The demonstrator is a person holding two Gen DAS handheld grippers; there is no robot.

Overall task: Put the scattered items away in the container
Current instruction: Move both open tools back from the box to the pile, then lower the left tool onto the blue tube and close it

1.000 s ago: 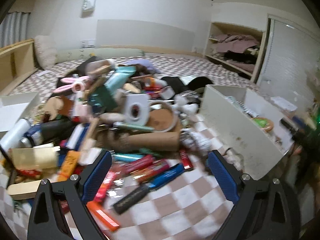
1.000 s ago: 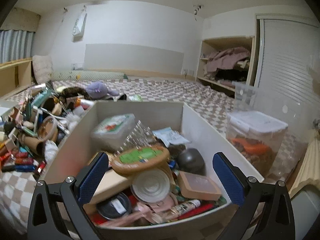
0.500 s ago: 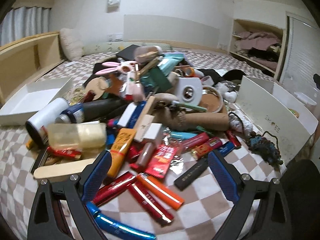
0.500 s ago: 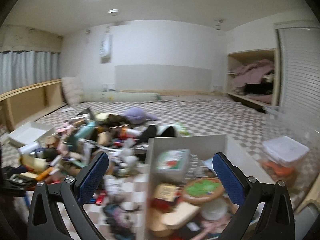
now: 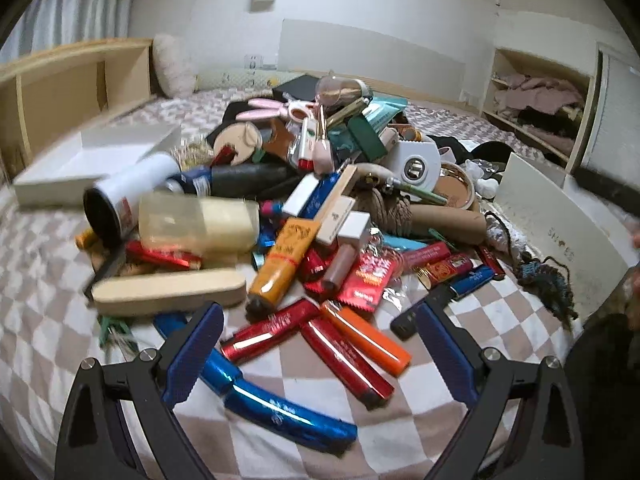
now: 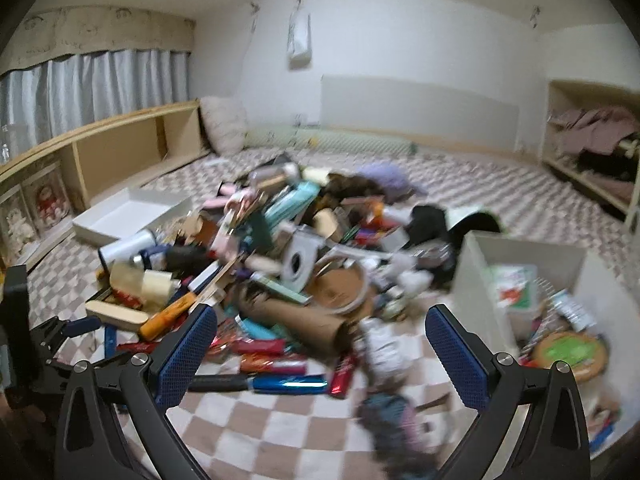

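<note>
Low over a checkered cover, the left gripper (image 5: 320,344) hangs with its blue-padded jaws spread wide, holding nothing. Between and just ahead of its fingers lie red tubes (image 5: 344,354), an orange tube (image 5: 366,338) and a long blue tube (image 5: 280,412), the front edge of a big heap of scattered items (image 5: 320,184). The right gripper (image 6: 320,346) is likewise wide apart and empty, facing the same heap. To the right stands the white container (image 6: 520,248), already partly filled.
</note>
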